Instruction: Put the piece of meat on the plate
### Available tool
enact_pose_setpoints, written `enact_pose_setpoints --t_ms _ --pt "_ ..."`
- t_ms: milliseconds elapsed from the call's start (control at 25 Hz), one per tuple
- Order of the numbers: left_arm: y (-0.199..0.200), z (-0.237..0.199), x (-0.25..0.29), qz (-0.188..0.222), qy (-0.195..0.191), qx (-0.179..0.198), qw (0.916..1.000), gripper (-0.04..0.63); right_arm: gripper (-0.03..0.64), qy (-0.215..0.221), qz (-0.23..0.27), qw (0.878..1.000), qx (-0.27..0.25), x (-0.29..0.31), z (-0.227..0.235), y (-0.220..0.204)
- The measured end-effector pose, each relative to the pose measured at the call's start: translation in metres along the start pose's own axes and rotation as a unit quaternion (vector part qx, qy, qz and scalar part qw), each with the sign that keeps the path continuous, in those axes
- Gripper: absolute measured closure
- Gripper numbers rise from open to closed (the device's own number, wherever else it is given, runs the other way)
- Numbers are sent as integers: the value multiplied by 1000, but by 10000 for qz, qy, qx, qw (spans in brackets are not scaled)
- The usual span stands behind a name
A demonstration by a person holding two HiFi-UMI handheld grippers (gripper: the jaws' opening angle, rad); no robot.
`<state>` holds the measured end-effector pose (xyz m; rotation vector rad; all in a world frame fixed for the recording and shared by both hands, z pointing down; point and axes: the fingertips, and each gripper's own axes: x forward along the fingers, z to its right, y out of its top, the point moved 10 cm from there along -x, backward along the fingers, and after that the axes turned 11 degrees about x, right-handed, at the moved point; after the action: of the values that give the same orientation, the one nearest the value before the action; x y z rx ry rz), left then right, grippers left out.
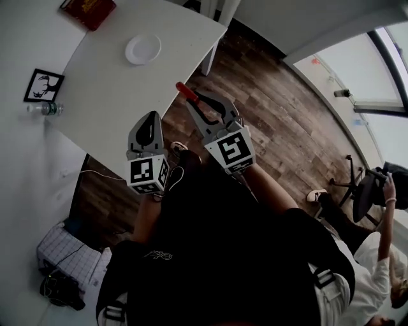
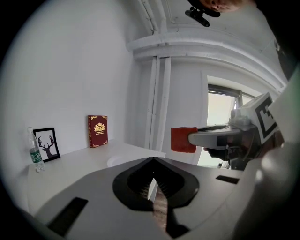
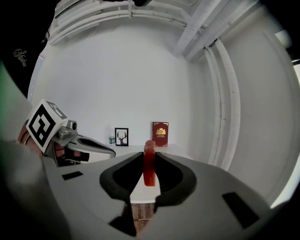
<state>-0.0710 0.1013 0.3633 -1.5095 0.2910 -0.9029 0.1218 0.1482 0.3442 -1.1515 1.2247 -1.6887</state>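
The piece of meat [image 1: 186, 92], a red slab, stands on edge between the pads of my right gripper [image 1: 194, 102], which is shut on it; it shows as a thin red strip [image 3: 149, 164] in the right gripper view. The meat hangs over the wooden floor just off the white table's [image 1: 102, 83] near corner. A white plate [image 1: 143, 48] lies empty on the far part of the table, faintly seen as the plate [image 2: 116, 161] in the left gripper view. My left gripper [image 1: 151, 116] hovers beside the right one over the table's edge, jaws shut with nothing in them.
A red book [image 1: 89, 9] leans on the wall behind the plate. A framed deer picture [image 1: 43, 85] and a water bottle [image 1: 44, 109] stand at the table's left end. Another person [image 1: 376, 267] and an office chair [image 1: 363, 188] are at the lower right.
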Motion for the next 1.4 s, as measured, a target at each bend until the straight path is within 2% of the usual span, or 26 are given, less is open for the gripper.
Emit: enact_pose_setpoints --t_ms 360,520,720,920,1120,1280,1400 --pt "-18 -59 -1 -84 42 -208 9997 592 523 222 -242 9994 -134 65 -28 3" --pt "-20 -77 2 -60 -175 -162 9997 592 525 172 -482 9980 -374 85 -33 5" --pt "-26 -93 6 -66 -514 -85 9986 592 525 -83 -1035 9886 -1088 105 -37 7" --pt "-31 -104 16 -87 -676 -146 9976 592 524 -122 -1323 9830 -1264 115 -38 11" --pt "-29 -106 28 -127 -696 -209 9973 592 524 -32 -1604 9680 -1931 128 -35 13" --pt "-32 -110 46 -269 -624 -315 9972 593 524 8 -1904 9469 -2590 148 -25 10" --pt "-32 -115 63 -397 -466 -453 9971 592 524 224 -2074 9318 -2972 168 -10 1"
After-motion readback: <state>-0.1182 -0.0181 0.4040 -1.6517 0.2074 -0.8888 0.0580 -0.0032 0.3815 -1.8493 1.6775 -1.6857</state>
